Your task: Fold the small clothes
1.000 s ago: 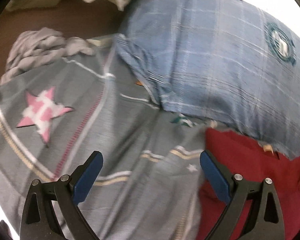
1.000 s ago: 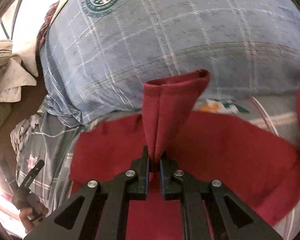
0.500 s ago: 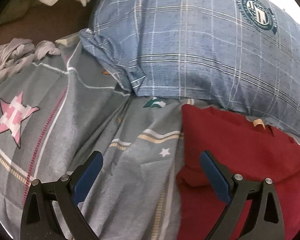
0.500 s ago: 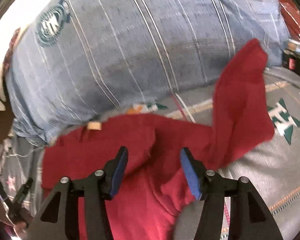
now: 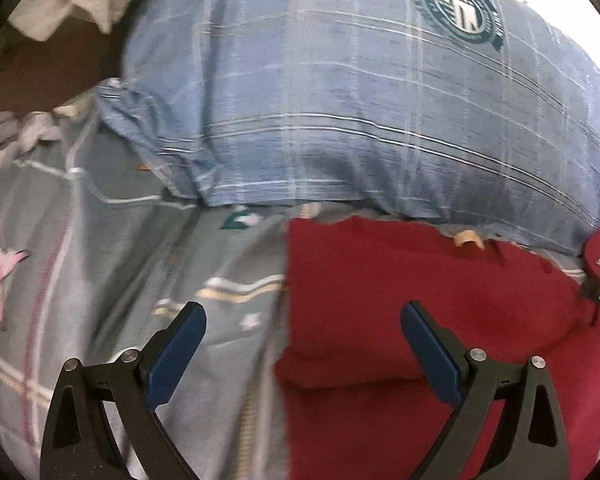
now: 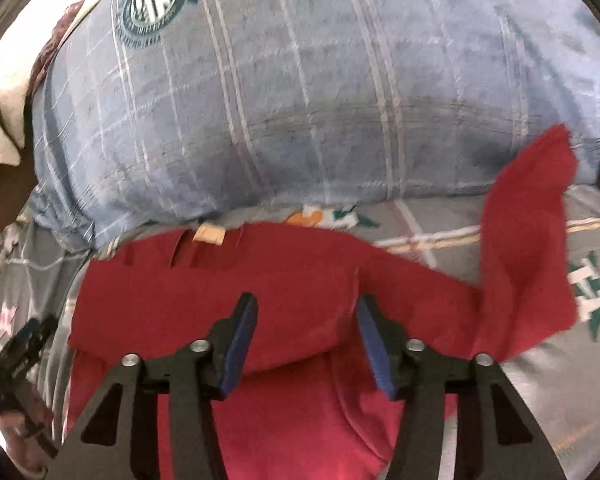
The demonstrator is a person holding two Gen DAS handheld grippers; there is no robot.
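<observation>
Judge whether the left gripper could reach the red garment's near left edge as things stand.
Probably yes: the left gripper stands open right above the red garment, its left edge between the fingers, nothing covering it.

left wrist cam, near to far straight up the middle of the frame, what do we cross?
Open left gripper → left edge of the dark red folded garment → grey patterned bedsheet → blue plaid pillow.

Bright blown-out light at top; motion blur, fisheye-dark corners.
</observation>
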